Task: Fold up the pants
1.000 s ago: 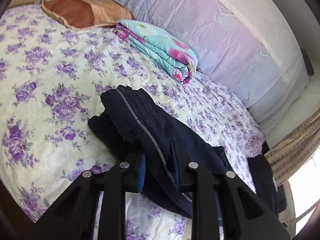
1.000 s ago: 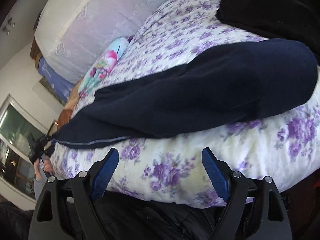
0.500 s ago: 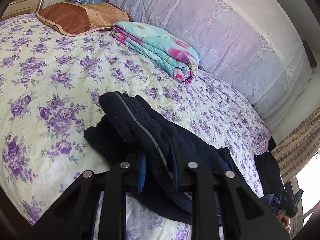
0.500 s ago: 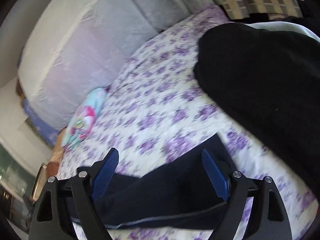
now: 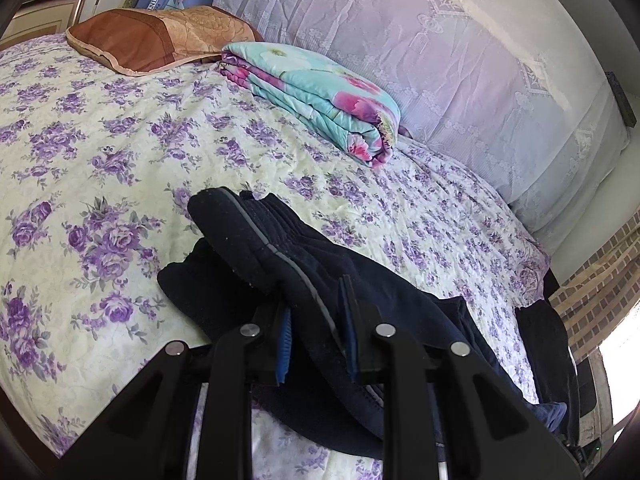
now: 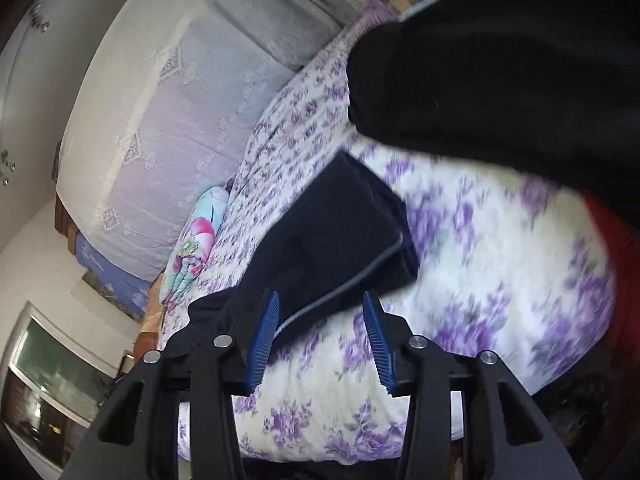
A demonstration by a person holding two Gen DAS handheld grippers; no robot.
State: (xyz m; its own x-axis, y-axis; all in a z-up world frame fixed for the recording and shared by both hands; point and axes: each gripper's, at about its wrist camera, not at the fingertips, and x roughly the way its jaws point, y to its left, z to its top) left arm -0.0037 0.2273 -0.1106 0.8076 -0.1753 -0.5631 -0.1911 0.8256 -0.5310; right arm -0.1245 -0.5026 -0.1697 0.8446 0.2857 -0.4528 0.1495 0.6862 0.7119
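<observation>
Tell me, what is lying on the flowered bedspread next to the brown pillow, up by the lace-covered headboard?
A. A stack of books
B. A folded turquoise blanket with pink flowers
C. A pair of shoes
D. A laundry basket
B: in the left wrist view, a folded turquoise blanket with pink flowers lies on the bedspread beside the brown pillow.

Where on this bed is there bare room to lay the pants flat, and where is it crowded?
Free: the wide floral bedspread between the brown pillow, the folded turquoise quilt and the navy pants. Also the strip between pants and the lace-covered wall side. Crowded: the foot end, where a black garment lies beside the pants.
</observation>
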